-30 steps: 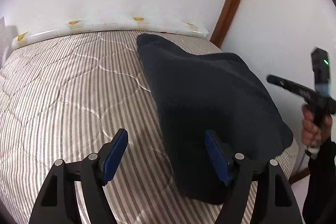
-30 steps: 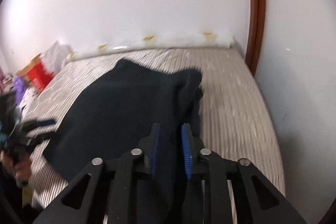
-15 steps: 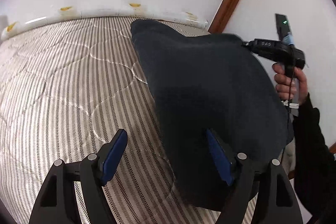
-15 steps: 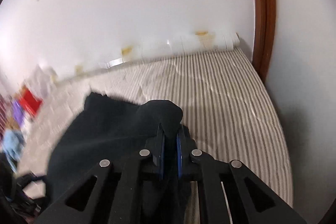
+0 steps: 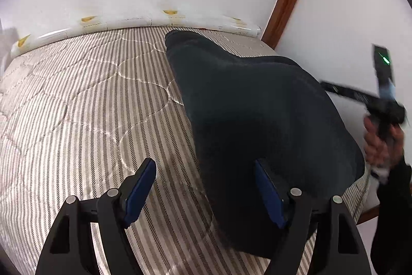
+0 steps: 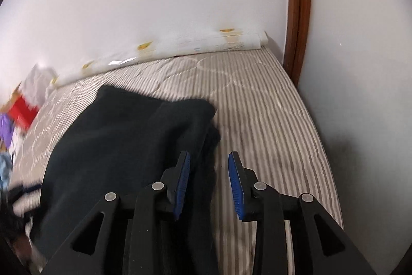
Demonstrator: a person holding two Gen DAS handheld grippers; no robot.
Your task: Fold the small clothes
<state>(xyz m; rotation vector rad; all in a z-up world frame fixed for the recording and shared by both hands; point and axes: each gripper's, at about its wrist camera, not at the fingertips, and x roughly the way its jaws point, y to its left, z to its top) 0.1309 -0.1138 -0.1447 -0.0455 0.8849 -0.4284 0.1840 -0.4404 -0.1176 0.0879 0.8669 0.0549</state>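
A dark navy garment (image 5: 257, 125) lies folded on the striped mattress (image 5: 90, 107), near its right edge. My left gripper (image 5: 206, 187) is open and empty above the garment's near left edge; its right finger (image 5: 267, 195) is over the cloth. In the right wrist view the garment (image 6: 123, 141) lies folded over, with a doubled edge on its right side. My right gripper (image 6: 209, 182) is open and empty just above that edge. The right gripper also shows blurred in the left wrist view (image 5: 381, 99), held in a hand beside the bed.
A white rolled cover (image 5: 154, 19) runs along the far wall. A brown door frame (image 6: 296, 17) stands at the bed's far right corner. Red, purple and white items (image 6: 20, 110) are piled at the left of the bed.
My right gripper has opened and let go of the garment's edge, which now lies folded on the mattress, and it has drawn back to the right. My left gripper has stayed open.
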